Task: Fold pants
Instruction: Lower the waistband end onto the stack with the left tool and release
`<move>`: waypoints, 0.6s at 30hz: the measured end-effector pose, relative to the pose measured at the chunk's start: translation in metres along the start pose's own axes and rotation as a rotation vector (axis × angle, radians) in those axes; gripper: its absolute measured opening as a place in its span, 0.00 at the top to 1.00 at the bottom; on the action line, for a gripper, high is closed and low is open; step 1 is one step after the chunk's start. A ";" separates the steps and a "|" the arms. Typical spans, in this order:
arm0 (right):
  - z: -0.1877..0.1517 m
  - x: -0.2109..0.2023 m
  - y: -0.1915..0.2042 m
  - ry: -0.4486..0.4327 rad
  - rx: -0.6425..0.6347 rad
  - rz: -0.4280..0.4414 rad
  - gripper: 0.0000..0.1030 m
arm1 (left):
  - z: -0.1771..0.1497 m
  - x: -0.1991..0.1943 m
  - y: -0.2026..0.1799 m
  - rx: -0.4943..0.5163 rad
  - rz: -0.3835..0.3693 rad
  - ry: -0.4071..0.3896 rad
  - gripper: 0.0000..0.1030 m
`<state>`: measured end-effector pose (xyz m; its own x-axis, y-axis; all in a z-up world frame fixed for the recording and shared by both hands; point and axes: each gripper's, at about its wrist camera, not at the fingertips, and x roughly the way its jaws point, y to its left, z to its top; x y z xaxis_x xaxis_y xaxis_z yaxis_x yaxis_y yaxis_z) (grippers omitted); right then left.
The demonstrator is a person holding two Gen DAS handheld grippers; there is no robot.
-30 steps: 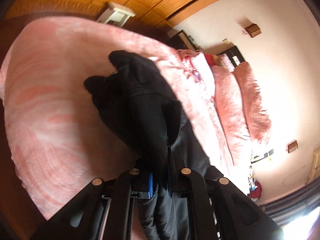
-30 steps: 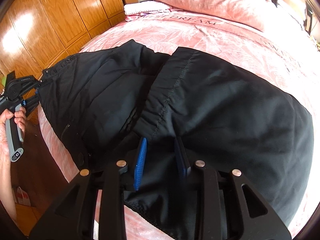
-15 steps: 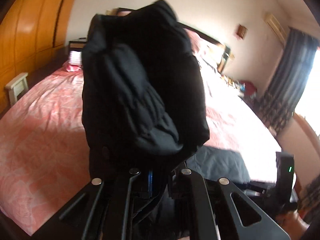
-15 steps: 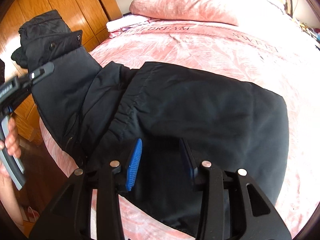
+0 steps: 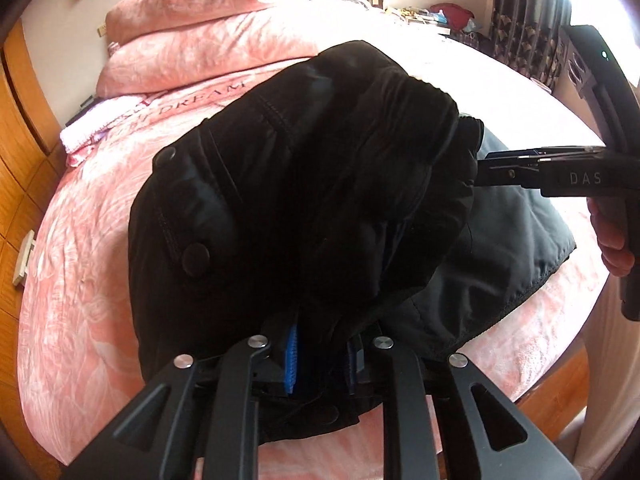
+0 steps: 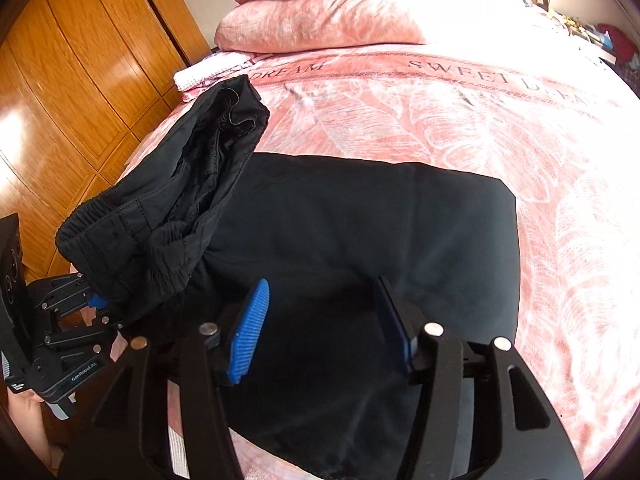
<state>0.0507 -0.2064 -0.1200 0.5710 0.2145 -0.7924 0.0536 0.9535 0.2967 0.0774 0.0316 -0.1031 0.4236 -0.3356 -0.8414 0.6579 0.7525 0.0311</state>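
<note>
Black pants (image 6: 360,248) on pink bed (image 6: 480,120), waistband end lifted over the flat part. Left gripper (image 5: 320,354) fingers, just easing apart, barely parted around fabric. Right gripper (image 6: 320,320) has just opened wide, empty. Risk: bunched waistband lands crooked if dropped now.

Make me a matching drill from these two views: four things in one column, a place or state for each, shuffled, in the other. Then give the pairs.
Things:
1. left tool
2. right tool
3. pillows
4. wardrobe

Places or states:
A. stacked at the head of the bed
B. wooden doors beside the bed
C. black pants bunched between its blue pads
D. pads apart, nothing between them, over the flat part of the pants

Pairs: 1-C, 2-D, 3-A, 4-B
</note>
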 end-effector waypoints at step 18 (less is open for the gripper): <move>0.035 -0.004 0.011 0.006 -0.011 0.044 0.27 | -0.012 0.022 0.029 -0.255 -0.125 0.003 0.14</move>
<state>0.0773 -0.2040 -0.0949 0.5679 0.2574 -0.7819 0.0196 0.9454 0.3254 0.0981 0.0534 -0.1271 0.3472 -0.4333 -0.8317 0.5271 0.8237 -0.2090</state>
